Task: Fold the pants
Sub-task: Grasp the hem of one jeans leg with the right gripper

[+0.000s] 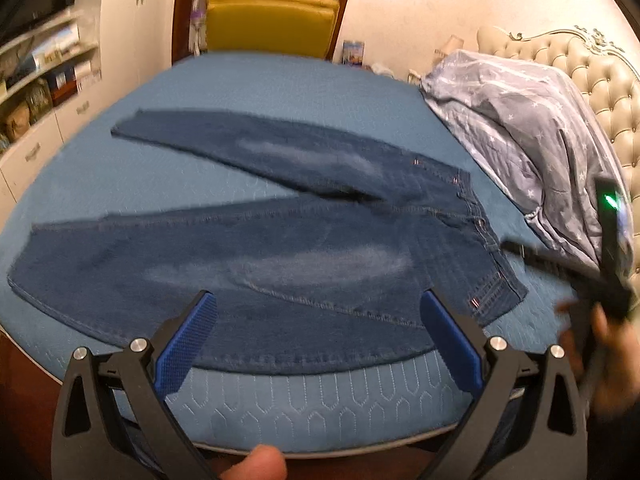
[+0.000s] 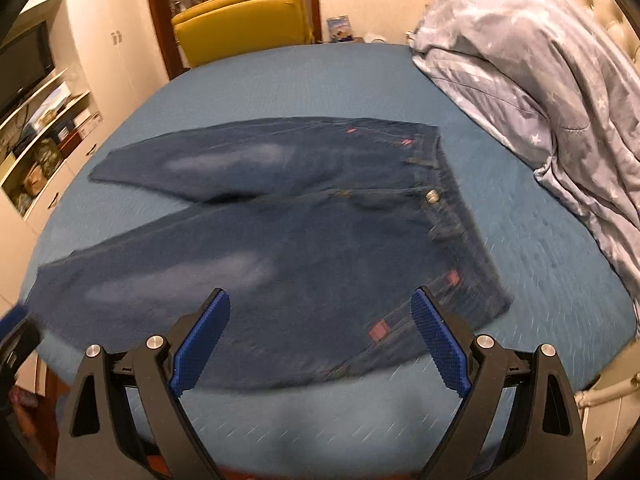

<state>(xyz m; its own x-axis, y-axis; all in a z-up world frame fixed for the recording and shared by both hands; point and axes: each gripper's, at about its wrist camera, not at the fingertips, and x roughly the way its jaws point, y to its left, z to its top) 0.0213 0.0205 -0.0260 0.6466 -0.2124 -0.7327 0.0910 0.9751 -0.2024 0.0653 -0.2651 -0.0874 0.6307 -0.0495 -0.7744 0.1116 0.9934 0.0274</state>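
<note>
Dark blue jeans (image 1: pixel 280 248) lie flat on a blue bedspread (image 1: pixel 280 84), legs spread in a V toward the left, waistband (image 1: pixel 484 236) at the right. The left gripper (image 1: pixel 318 304) hovers open above the near leg, nothing between its blue pads (image 1: pixel 184 348). In the right wrist view the same jeans (image 2: pixel 300 240) spread out ahead, waistband (image 2: pixel 452 208) to the right with a metal button. The right gripper (image 2: pixel 320 308) stands open over the near leg by the hip, holding nothing. The right gripper's body (image 1: pixel 608 264) shows blurred at the right of the left wrist view.
A crumpled grey star-print duvet (image 1: pixel 532 136) lies at the right by a tufted headboard (image 1: pixel 600 68). A yellow chair (image 1: pixel 272 20) stands beyond the bed's far edge. White cupboards and shelves (image 1: pixel 44 80) line the left. A thumb (image 1: pixel 256 464) shows at the bottom.
</note>
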